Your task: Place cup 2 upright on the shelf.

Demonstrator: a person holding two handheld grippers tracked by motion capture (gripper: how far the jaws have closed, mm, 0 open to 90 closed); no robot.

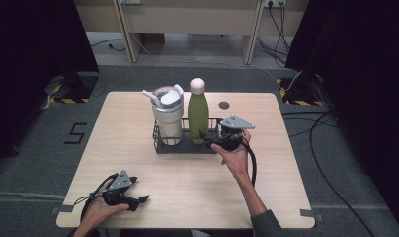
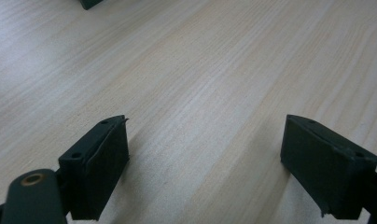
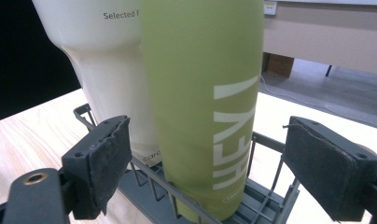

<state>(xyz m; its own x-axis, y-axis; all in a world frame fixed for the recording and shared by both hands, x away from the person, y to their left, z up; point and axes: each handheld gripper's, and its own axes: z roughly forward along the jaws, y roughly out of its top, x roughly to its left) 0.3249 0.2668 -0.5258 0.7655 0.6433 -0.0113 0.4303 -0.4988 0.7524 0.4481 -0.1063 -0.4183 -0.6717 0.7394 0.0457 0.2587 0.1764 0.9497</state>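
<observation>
bottle: green bottle (image 1: 198, 116) with a round white cap, standing upright in the middle slot of the dark wire rack (image 1: 160, 146) on the far half of the table (image 1: 266, 197). From the right gripper view it's (image 3: 203, 107) front and centre, bottom tucked down behind the rack wires.

neighbour: white tumbler (image 1: 167, 116) with a lid and straw sits in the slot right next to it. They look like they're touching, or near enough, so not much room on that side.

right tongs: right gripper (image 1: 207, 137) is up at the rack, pointing at the lower part of the bottle. Jaws are apart with a pad on either side of the body and a visible gap on both sides, so not squeezing anything yet.

left tongs: left gripper (image 1: 140, 199) is parked on the near left of the table, jaws spread wide, nothing but bare wood between them.

how it'll handle: my guess is a metal flask. Stiff, won't dent, smooth matte finish that could slip. Can't tell if it's full, so might be heavy. It's tall, so it'll tip if it gets nudged high up.

where to grab: I'd go for the straight part of the body above the rack rim, squarely across, then lift straight up so the bottom clears the wires and doesn't drag the tumbler along.
</observation>
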